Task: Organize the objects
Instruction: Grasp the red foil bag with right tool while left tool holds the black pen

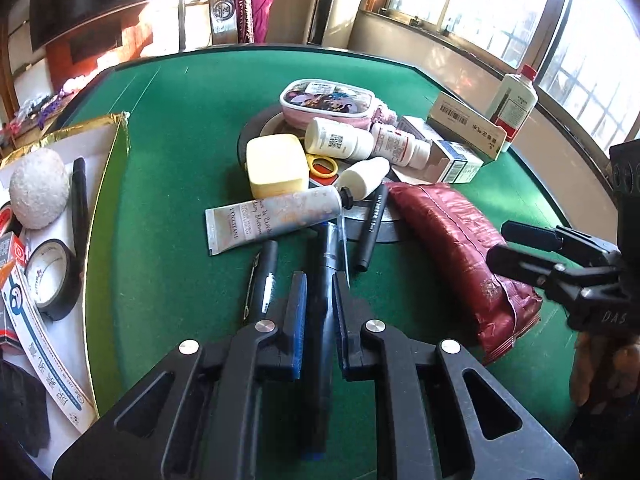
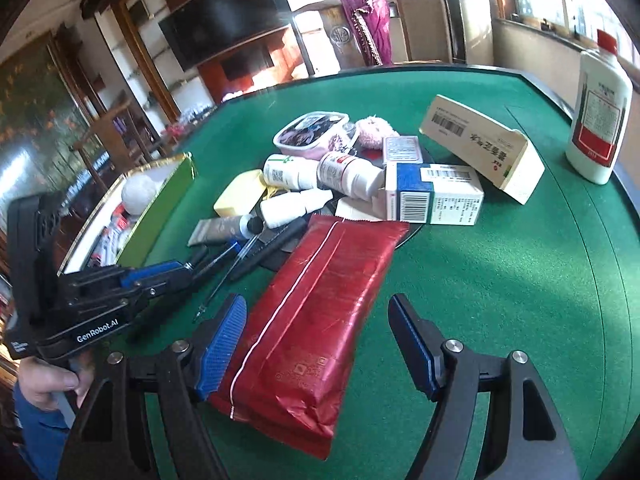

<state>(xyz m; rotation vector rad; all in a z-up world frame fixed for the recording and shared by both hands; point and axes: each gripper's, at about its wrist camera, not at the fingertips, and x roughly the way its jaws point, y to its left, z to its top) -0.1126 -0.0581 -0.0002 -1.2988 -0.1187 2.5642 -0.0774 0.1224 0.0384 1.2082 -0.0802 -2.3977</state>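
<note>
My left gripper (image 1: 320, 304) is clamped on the blue pen (image 1: 324, 280), lying lengthwise along its fingers; my right gripper (image 2: 316, 344) gapes astride the red packet (image 2: 312, 304), which runs away toward the heap.

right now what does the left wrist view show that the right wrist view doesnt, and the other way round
Only the left wrist view: the left gripper shut on a dark pen, and the tape roll in the box. Only the right wrist view: the right gripper open around the near end of the red packet, and a hand holding the other gripper. Both: the hand cream tube, the white bottle, the green table.
</note>
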